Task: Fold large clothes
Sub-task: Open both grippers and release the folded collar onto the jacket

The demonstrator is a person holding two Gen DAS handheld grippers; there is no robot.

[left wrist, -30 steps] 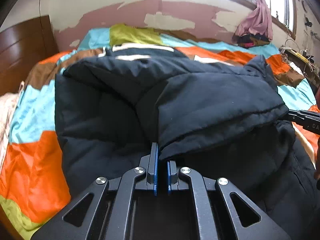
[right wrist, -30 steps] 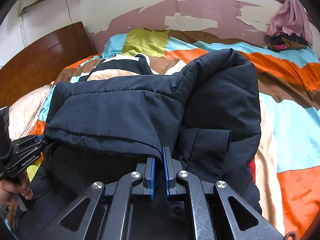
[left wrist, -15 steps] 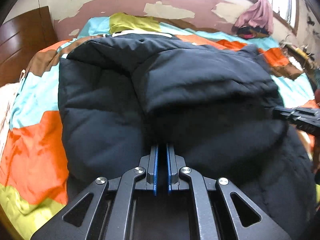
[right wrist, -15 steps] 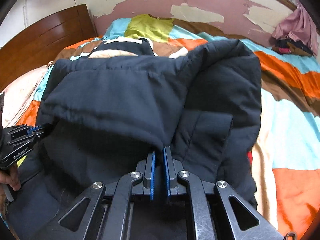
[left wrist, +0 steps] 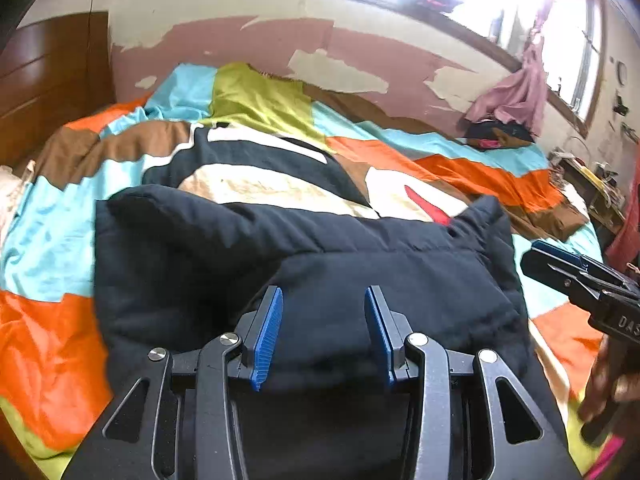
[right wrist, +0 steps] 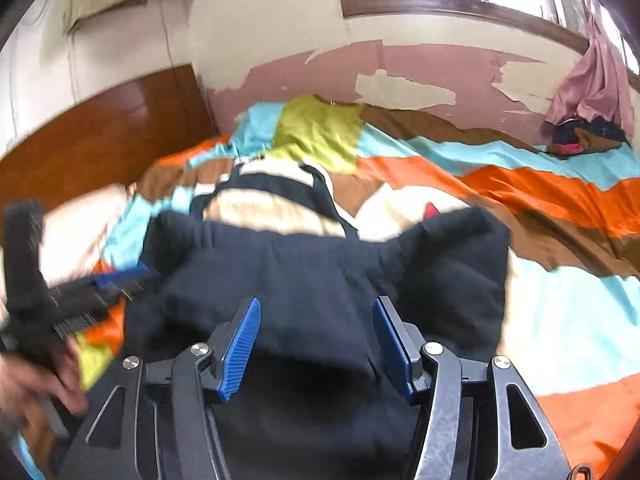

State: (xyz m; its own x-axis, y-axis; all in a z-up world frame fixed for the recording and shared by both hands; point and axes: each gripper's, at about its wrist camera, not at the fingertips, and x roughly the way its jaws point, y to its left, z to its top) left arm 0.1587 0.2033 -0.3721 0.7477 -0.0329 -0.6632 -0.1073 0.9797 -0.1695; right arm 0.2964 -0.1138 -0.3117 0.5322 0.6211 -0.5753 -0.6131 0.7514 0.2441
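Note:
A dark navy padded jacket (left wrist: 320, 264) lies folded over on the bed; it also shows in the right wrist view (right wrist: 320, 276). My left gripper (left wrist: 323, 300) is open just above the jacket's near edge, its blue pads apart and empty. My right gripper (right wrist: 316, 320) is open too, above the jacket's near edge, holding nothing. The right gripper shows at the right edge of the left wrist view (left wrist: 580, 280), and the left gripper at the left of the right wrist view (right wrist: 80, 296), blurred.
The jacket rests on a patchwork bedspread (left wrist: 460, 160) of orange, light blue, brown and green. A wooden headboard (left wrist: 48, 80) stands at the left. A peeling pink wall (left wrist: 360, 52) and window lie behind. Pink and dark clothes (left wrist: 504, 120) are piled at the far right.
Both grippers were shut on the jacket's edge and carried it forward over the jacket. Now both have opened and let it go, and the fold lies flat.

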